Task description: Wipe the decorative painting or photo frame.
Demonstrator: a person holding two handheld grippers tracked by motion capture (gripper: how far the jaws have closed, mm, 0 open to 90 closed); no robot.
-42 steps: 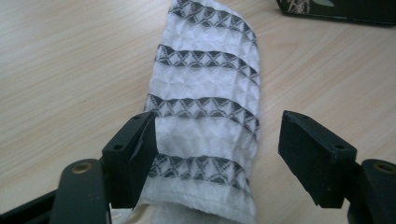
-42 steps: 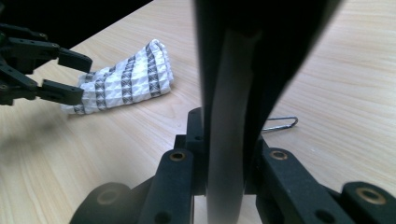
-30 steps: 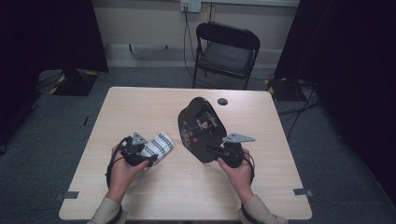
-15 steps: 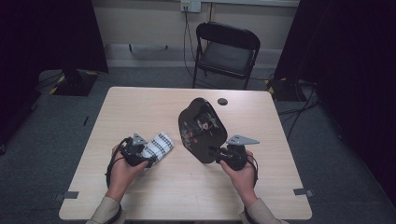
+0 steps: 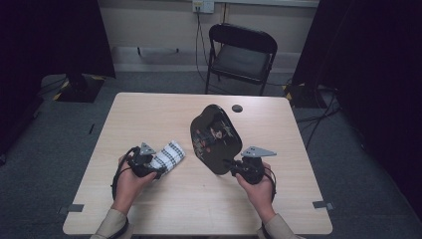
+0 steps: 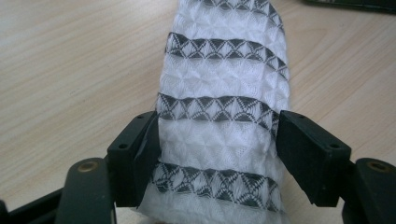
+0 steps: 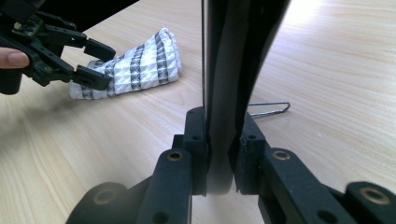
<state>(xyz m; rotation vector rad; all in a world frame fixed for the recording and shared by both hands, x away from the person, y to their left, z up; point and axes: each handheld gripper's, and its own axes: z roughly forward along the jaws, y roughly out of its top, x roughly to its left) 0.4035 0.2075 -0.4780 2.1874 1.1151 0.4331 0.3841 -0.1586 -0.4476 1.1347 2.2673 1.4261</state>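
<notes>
We have 2 grippers at work over the counter (image 5: 149, 112). The right gripper (image 7: 219, 154) has its jaws pinched on the lower edge of a dark, flat board (image 5: 215, 137) with printed artwork on its face. It holds the board tilted up from the wood, so that face is exposed and can be reached, as we judge it. In the right gripper view the board rises straight between the 2 pads, gripped thin-side on, with a bent wire stand (image 7: 268, 108) behind it on the counter.

The left gripper (image 6: 217, 144) has its jaws around a folded white cloth (image 6: 219, 93) with dark patterned stripes, both pads against the sides of the bundle. The cloth lies flat on the counter, left of the board and apart from it. We take this as readying the cloth to wipe the board.
</notes>
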